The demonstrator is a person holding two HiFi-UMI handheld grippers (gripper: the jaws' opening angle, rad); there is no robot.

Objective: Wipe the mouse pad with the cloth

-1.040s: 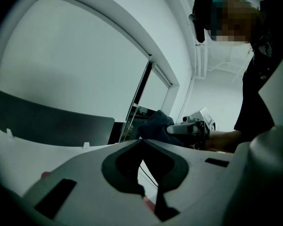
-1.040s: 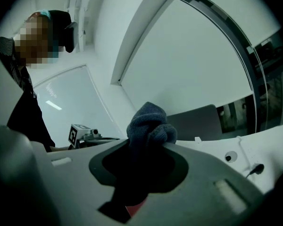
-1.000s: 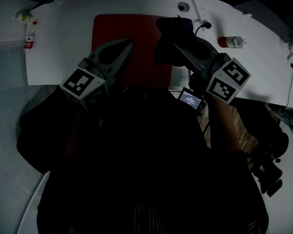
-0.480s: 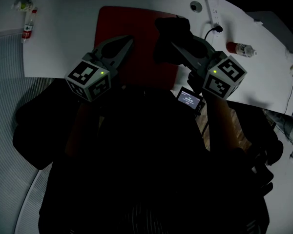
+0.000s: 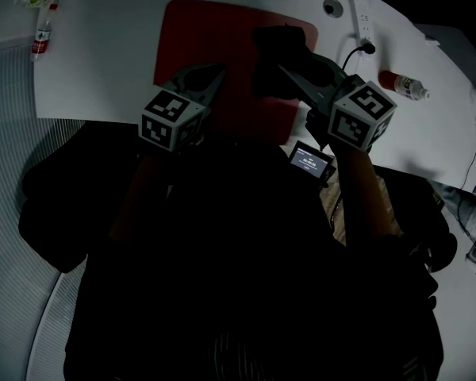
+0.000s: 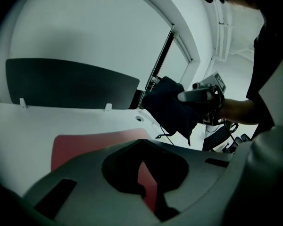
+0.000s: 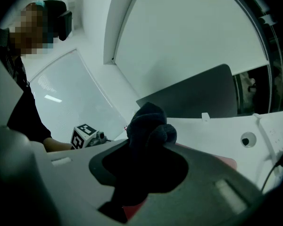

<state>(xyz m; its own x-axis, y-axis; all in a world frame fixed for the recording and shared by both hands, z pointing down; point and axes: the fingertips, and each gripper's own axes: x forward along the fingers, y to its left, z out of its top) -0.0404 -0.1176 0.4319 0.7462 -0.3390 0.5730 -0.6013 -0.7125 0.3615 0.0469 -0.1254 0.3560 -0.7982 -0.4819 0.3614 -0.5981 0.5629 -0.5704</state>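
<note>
This looks like an office or a lab workroom. A wide white desk (image 5: 103, 54) with a curved edge carries a red mouse pad (image 5: 222, 38). A round cable grommet (image 5: 332, 7) is set into the desk, and a black cable (image 5: 351, 54) is plugged into a white power strip (image 5: 361, 14) beside it. One plastic bottle (image 5: 404, 83) lies at the right, and a second bottle (image 5: 40, 40) lies at the far left corner. A dark partition panel (image 6: 70, 86) stands in white clips along the desk's back edge, with plain white walls (image 6: 85, 27) behind it. The floor (image 5: 16, 181) is pale and finely ribbed.
</note>
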